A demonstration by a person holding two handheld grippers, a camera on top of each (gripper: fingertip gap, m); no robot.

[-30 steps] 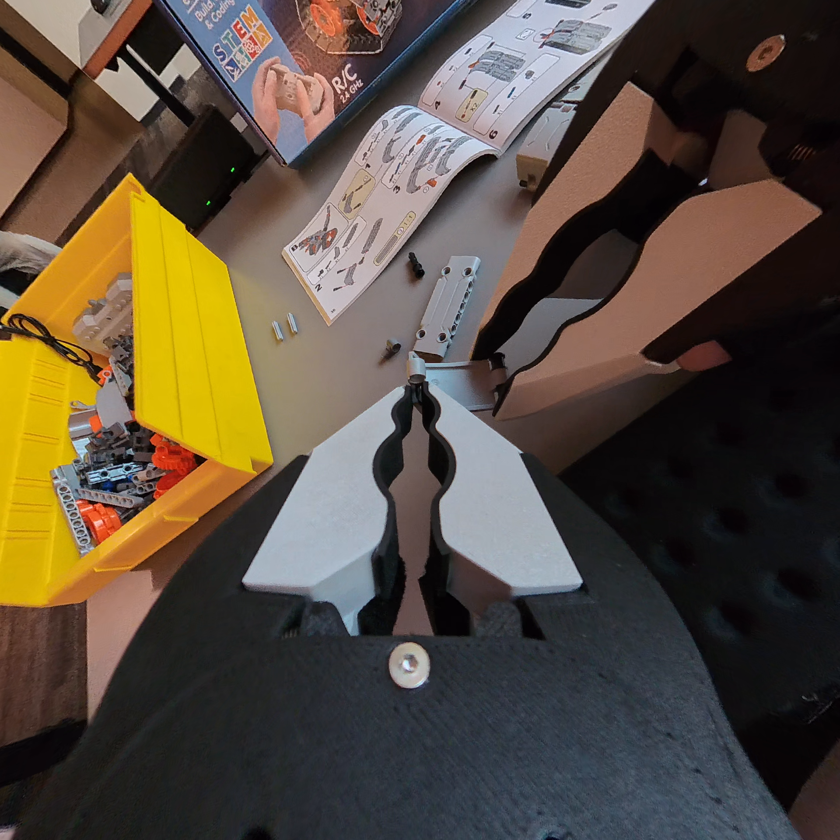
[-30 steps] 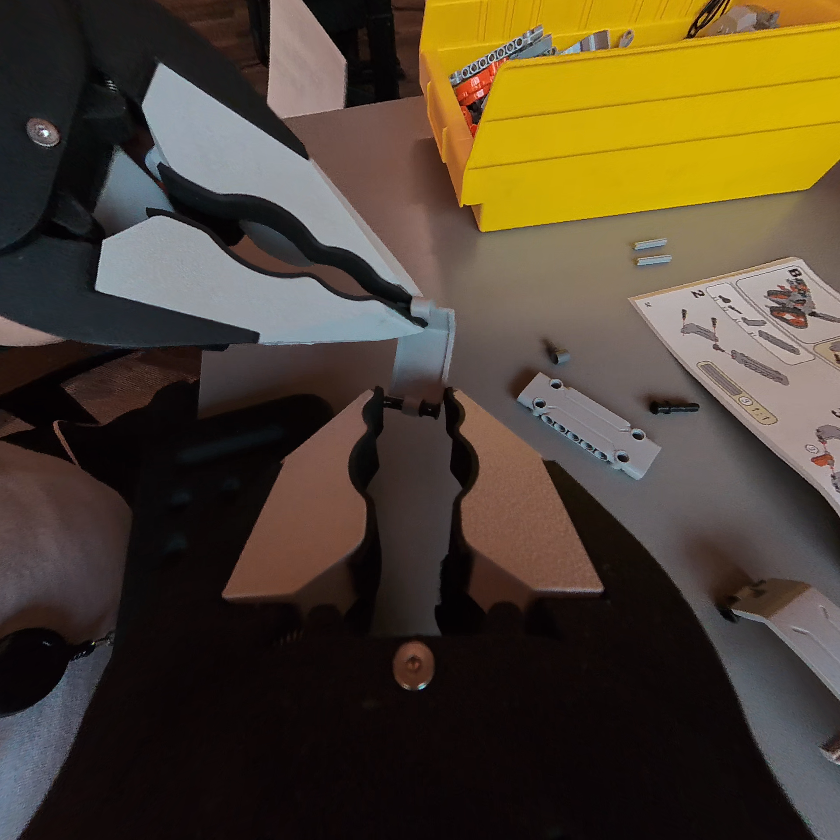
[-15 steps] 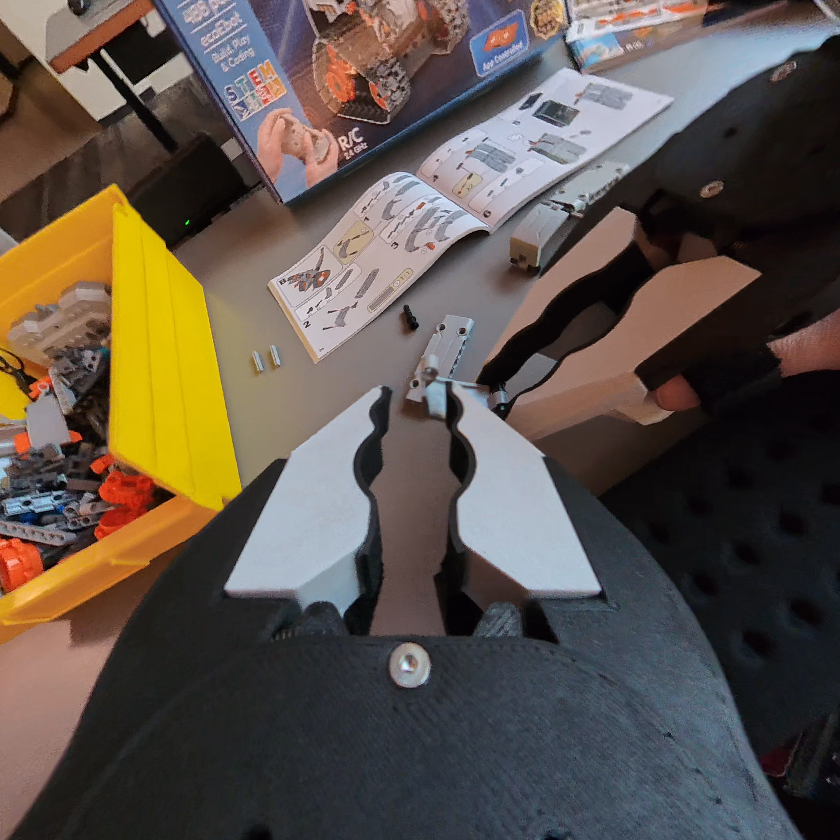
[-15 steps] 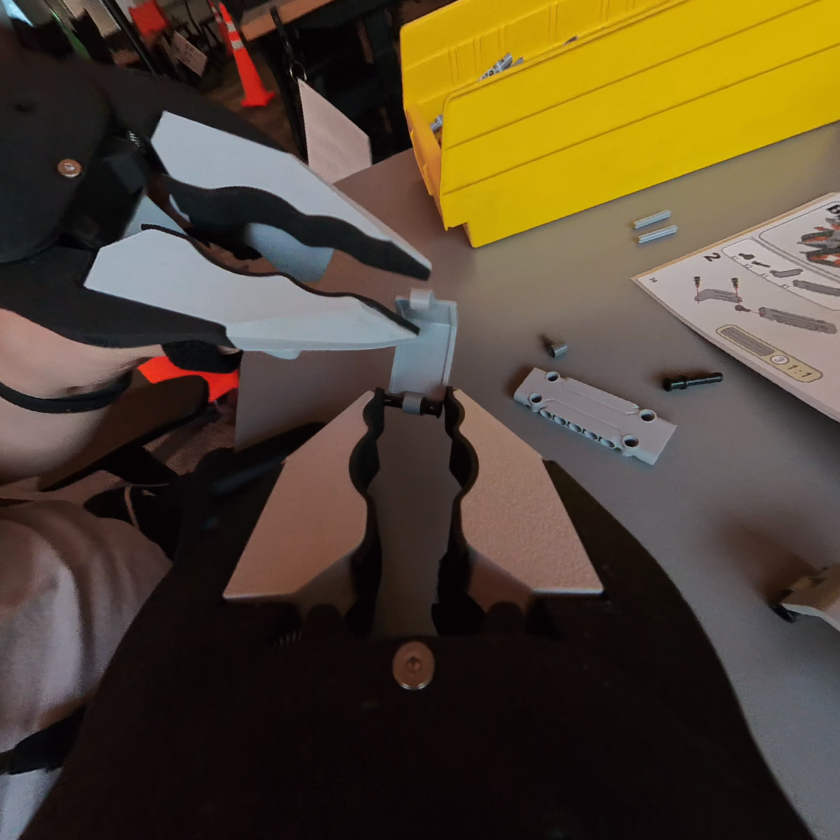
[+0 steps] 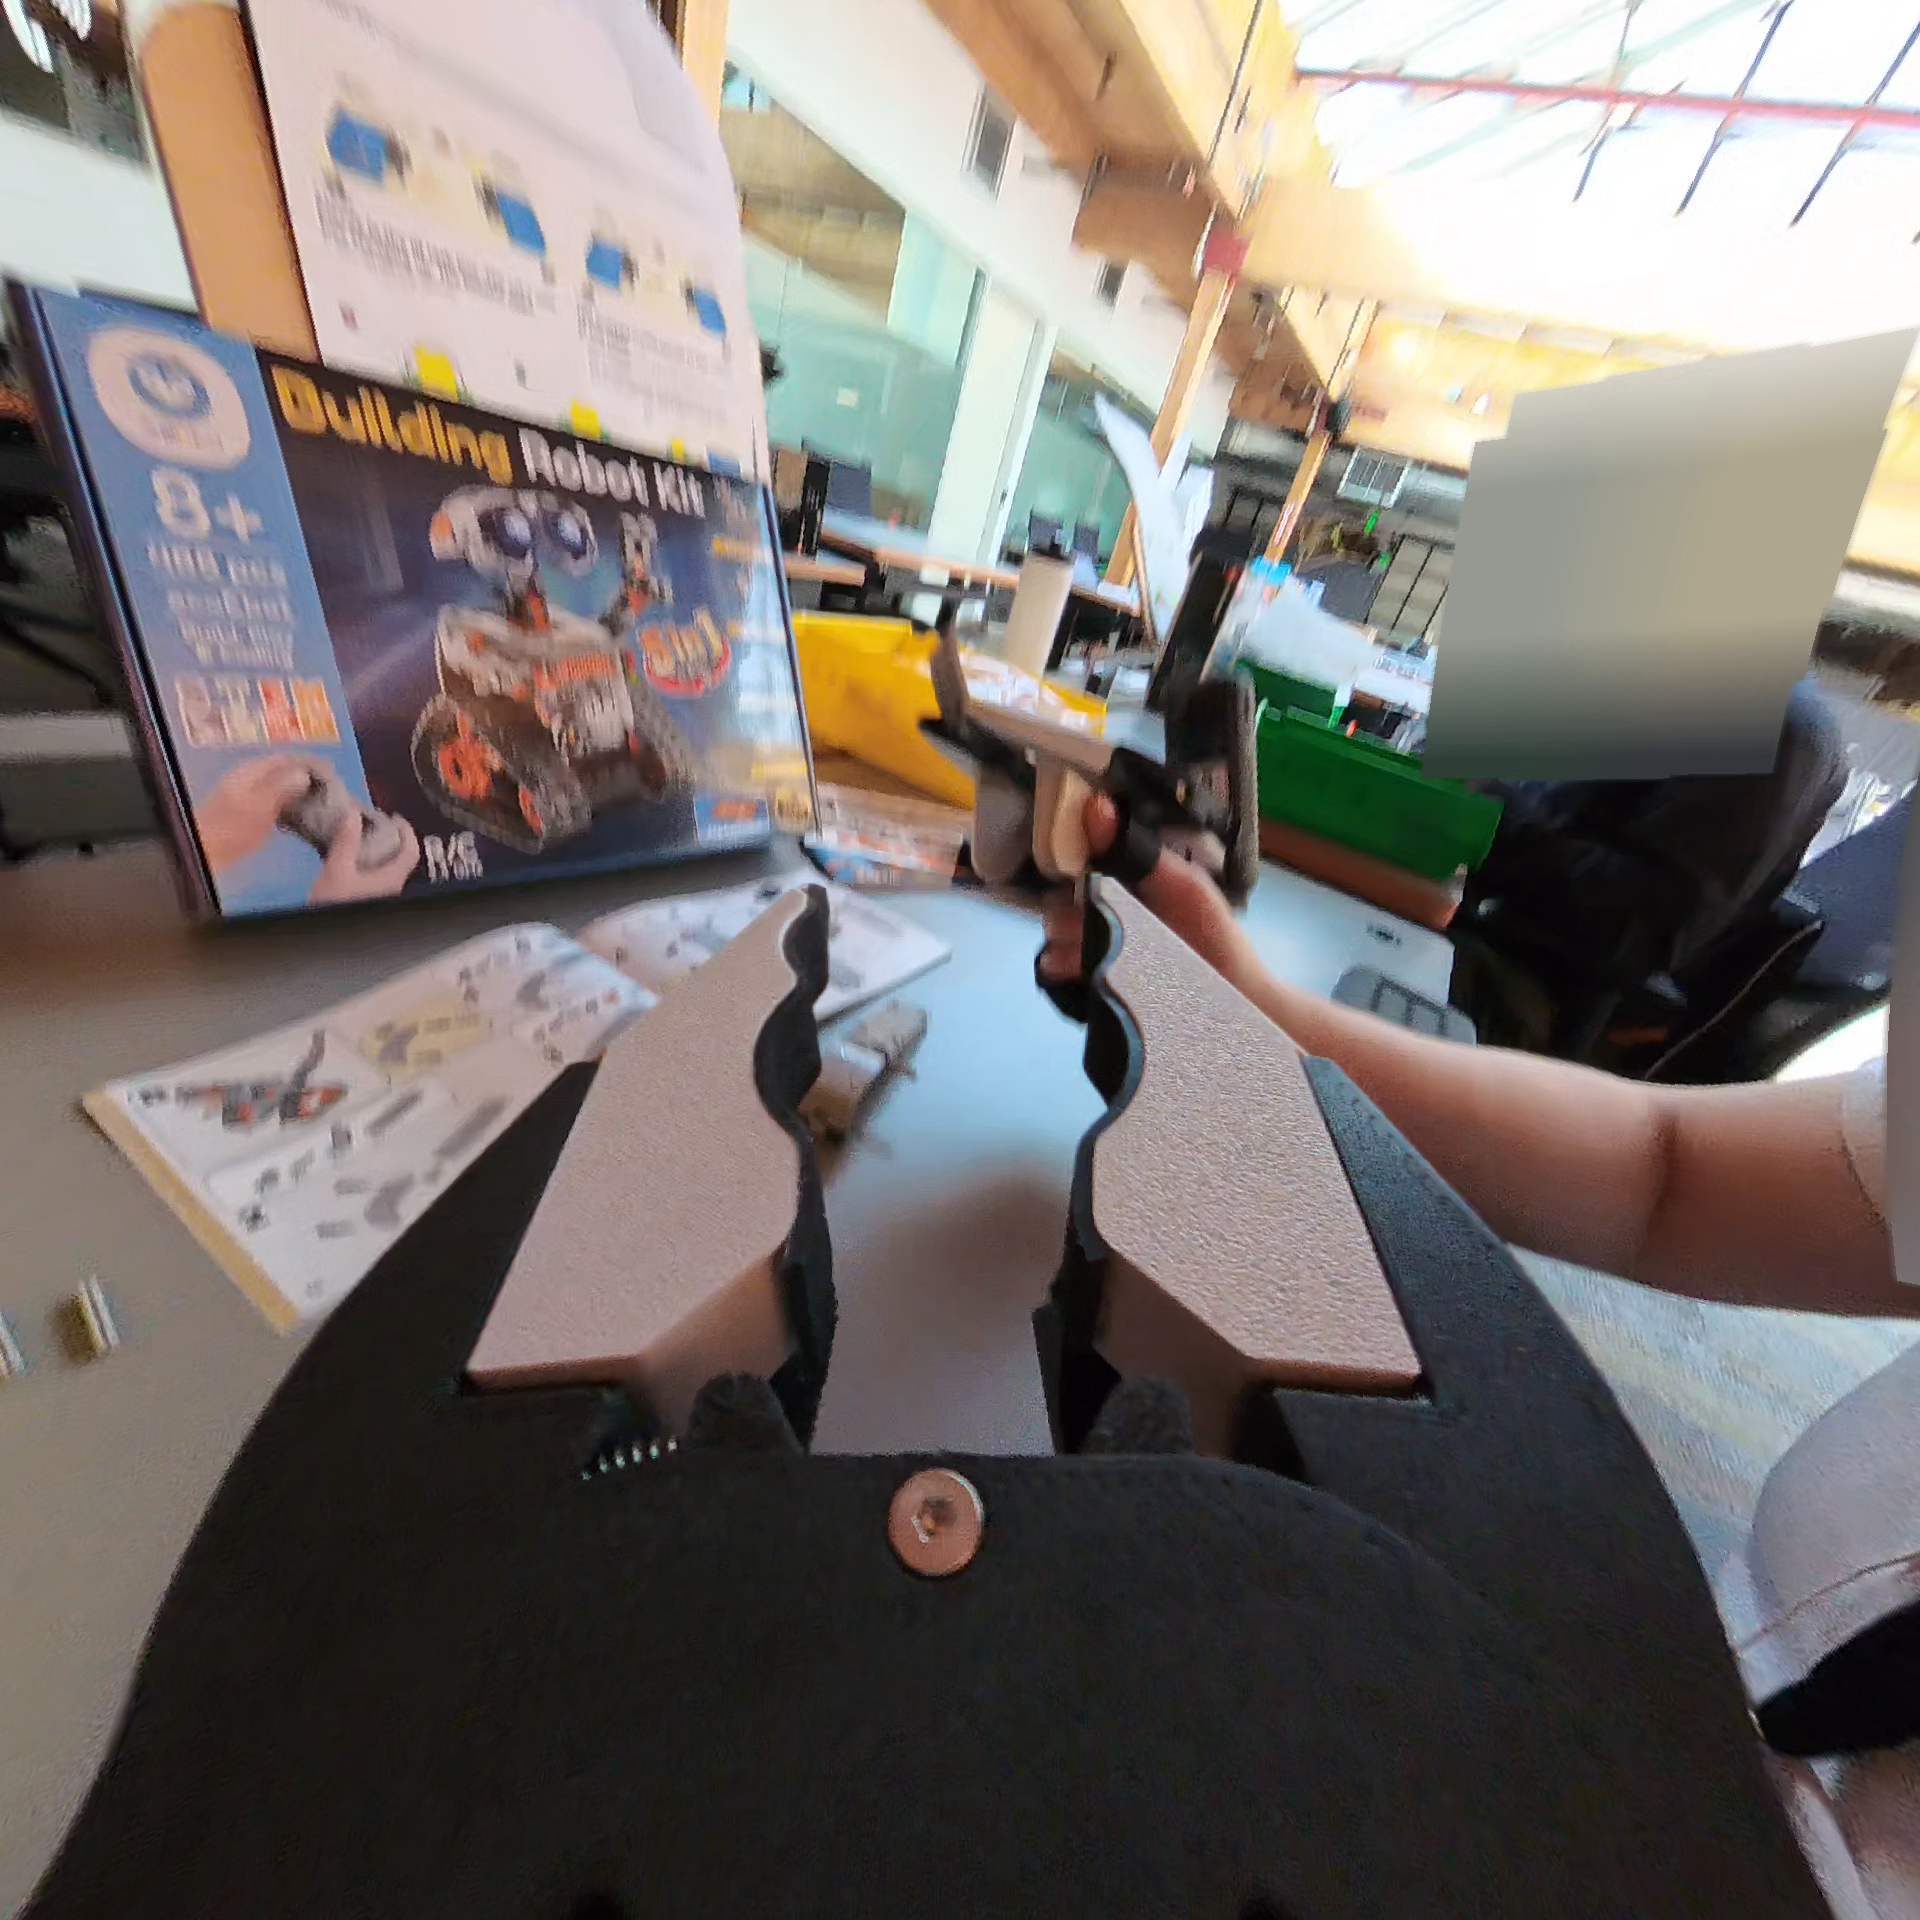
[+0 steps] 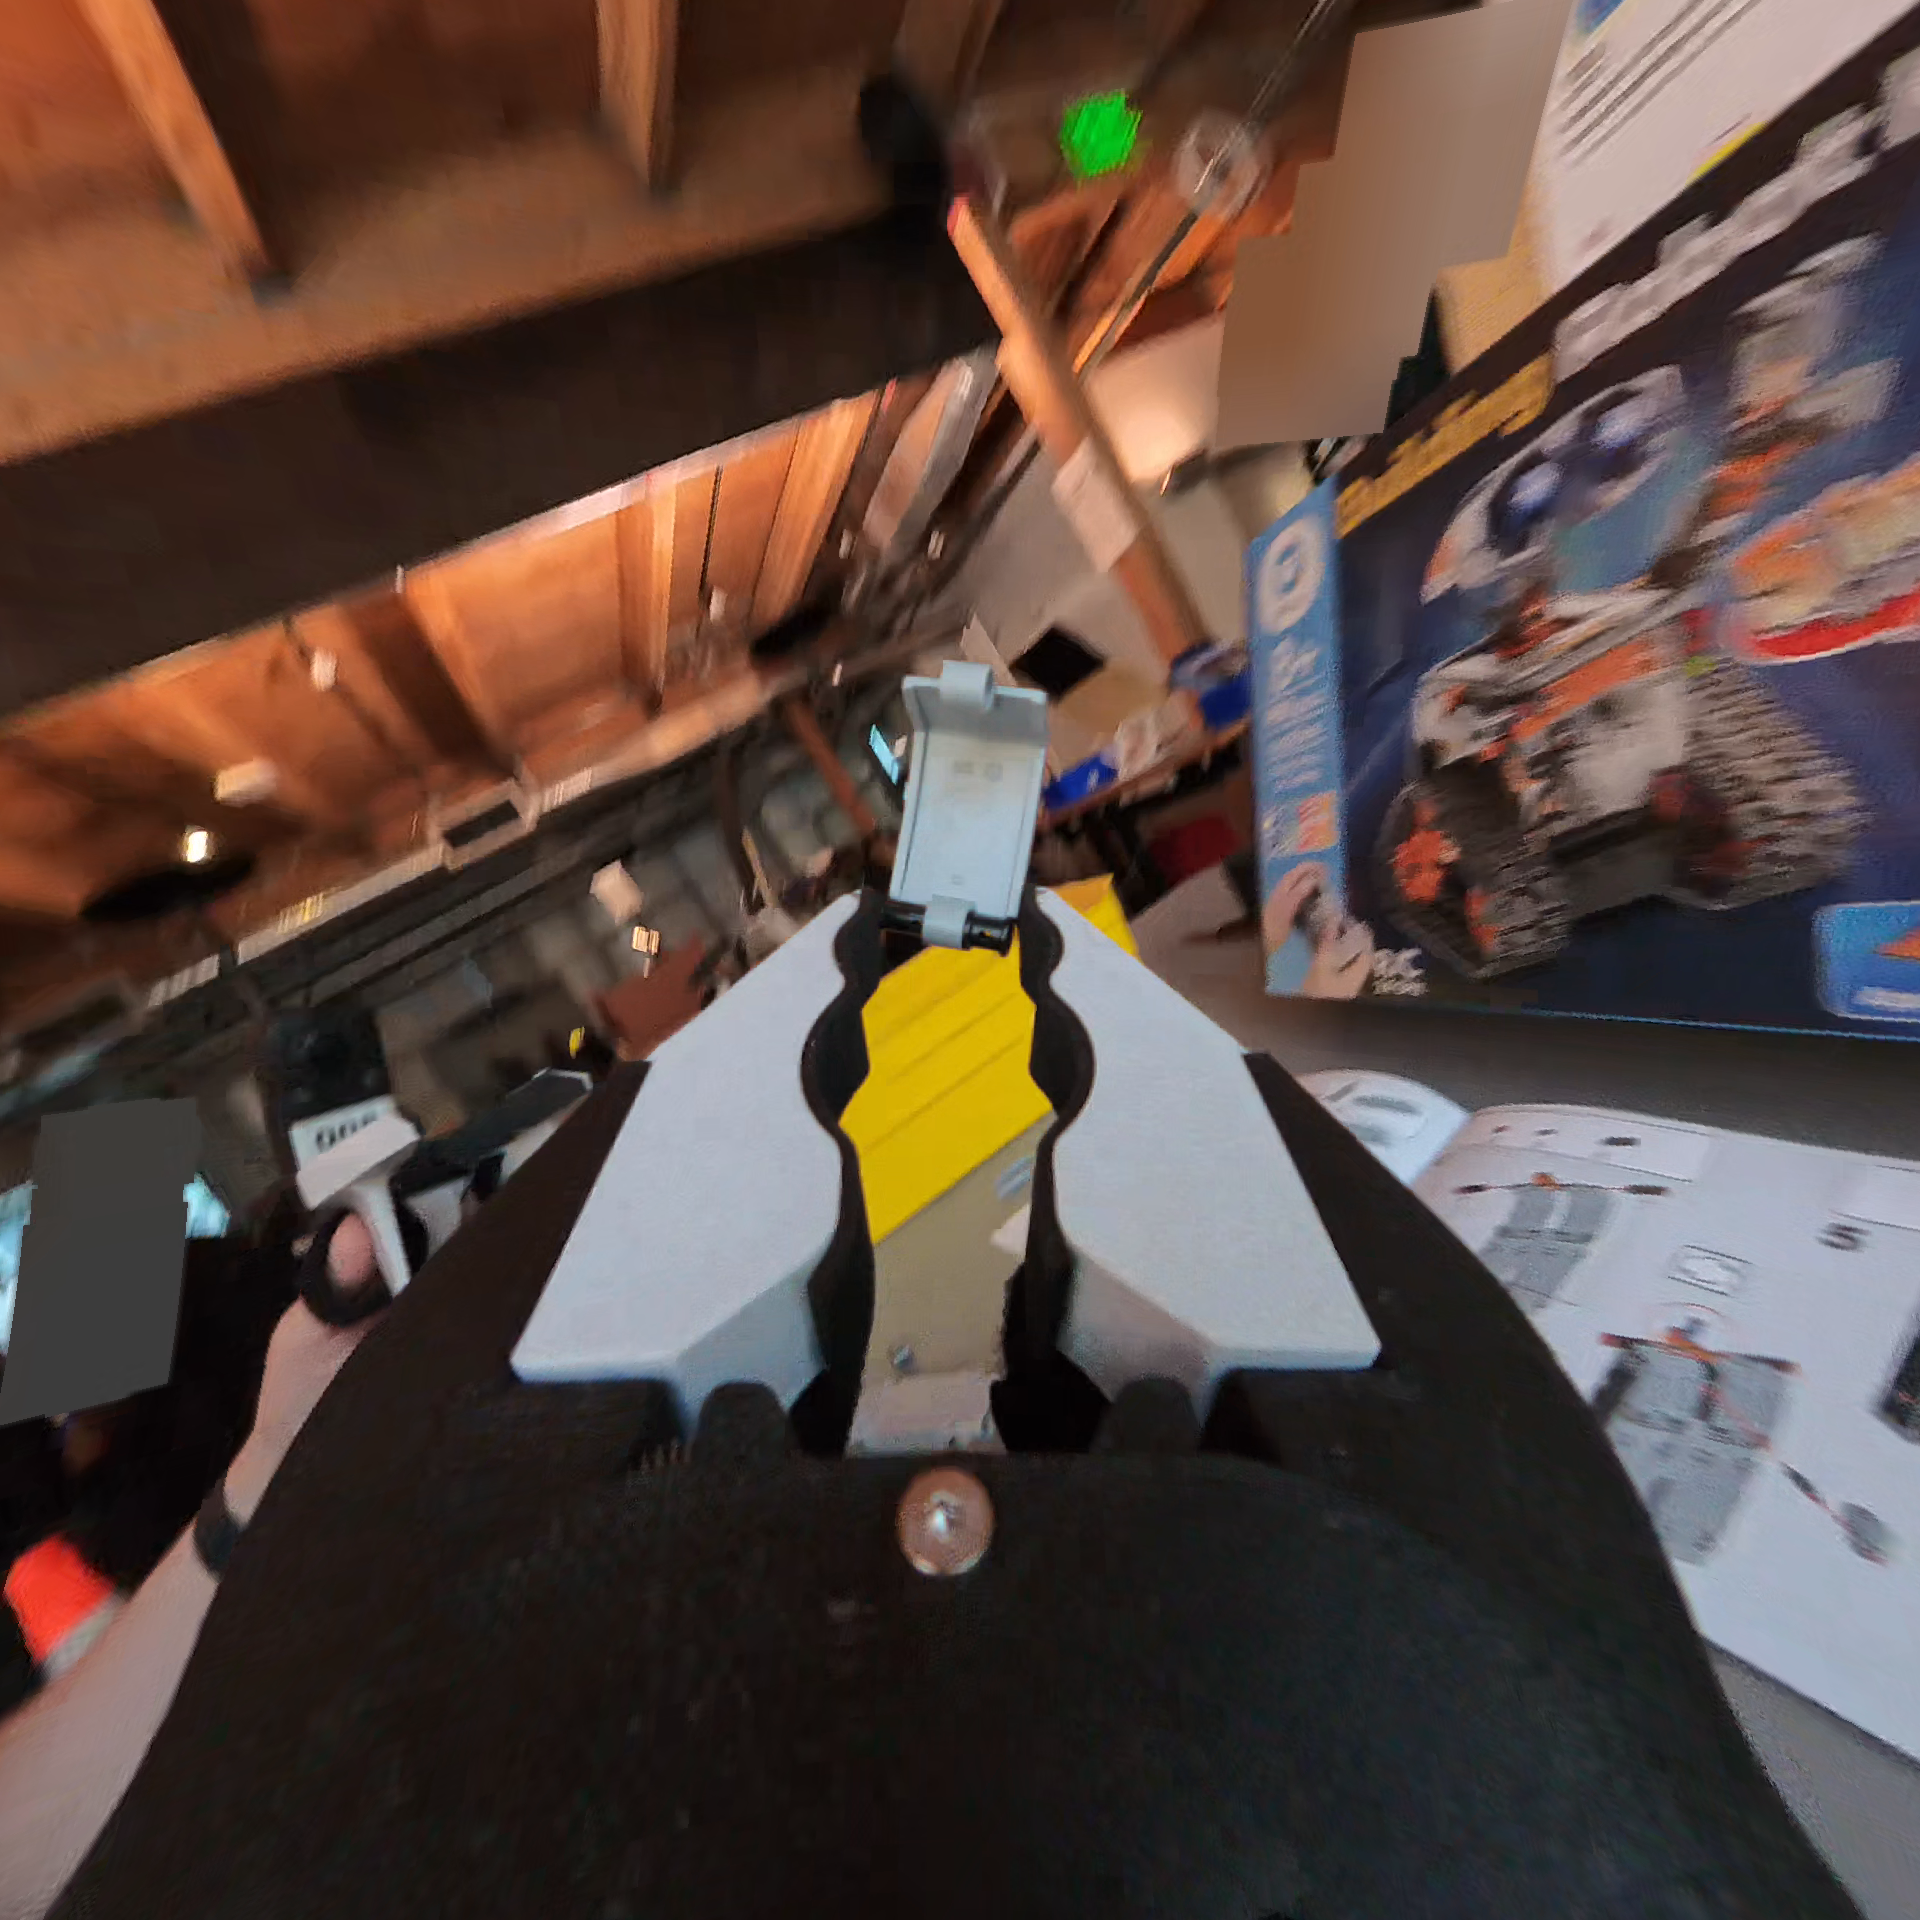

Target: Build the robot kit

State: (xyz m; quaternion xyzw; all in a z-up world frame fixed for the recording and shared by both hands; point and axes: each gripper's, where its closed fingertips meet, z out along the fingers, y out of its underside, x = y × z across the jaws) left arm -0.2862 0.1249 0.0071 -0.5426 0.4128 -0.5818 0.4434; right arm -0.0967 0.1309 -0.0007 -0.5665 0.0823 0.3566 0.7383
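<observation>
Small grey plastic panel piece [image 6: 971, 805], centre frame, standing upright — right gripper [image 6: 948, 925] is pinching its black pin end, raised off the table. Left gripper [image 5: 951, 935] is gaping, holding nothing, above the open instruction booklet [image 5: 343, 1091]; blue kit box [image 5: 416, 644] upper left.

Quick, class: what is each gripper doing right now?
Left gripper: jaws open, holding nothing.
Right gripper: jaws closed on the small light-grey plastic panel piece.

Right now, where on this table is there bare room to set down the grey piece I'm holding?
Bare tabletop lies ahead of the open left gripper, right of the instruction booklet. Crowded: booklet, loose parts, kit box.
</observation>
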